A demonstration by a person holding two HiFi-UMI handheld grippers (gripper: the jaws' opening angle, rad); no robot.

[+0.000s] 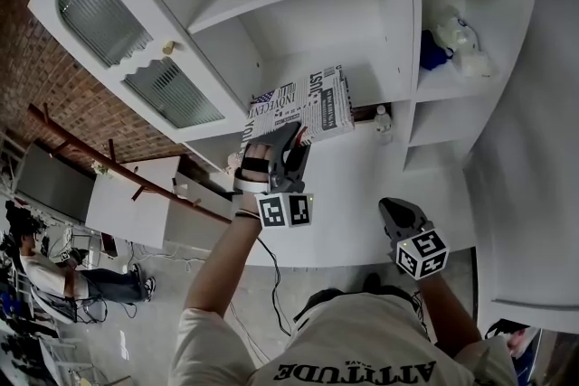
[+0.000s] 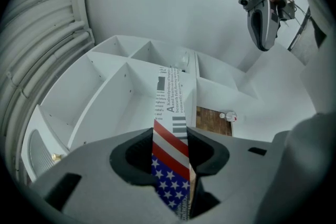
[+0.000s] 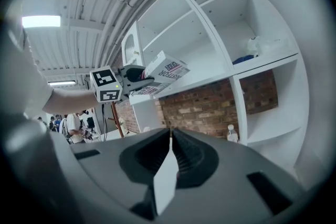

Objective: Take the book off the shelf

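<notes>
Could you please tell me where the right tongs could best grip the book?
Probably the free newsprint end of the book, approached from the right in the head view. The left tongs pinch its flag-printed end, and it looks thin enough to pinch across the covers. The right tongs are shut and would have to open first.

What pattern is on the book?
Newsprint with a stars-and-stripes flag on the book, best in the left gripper view.
</notes>
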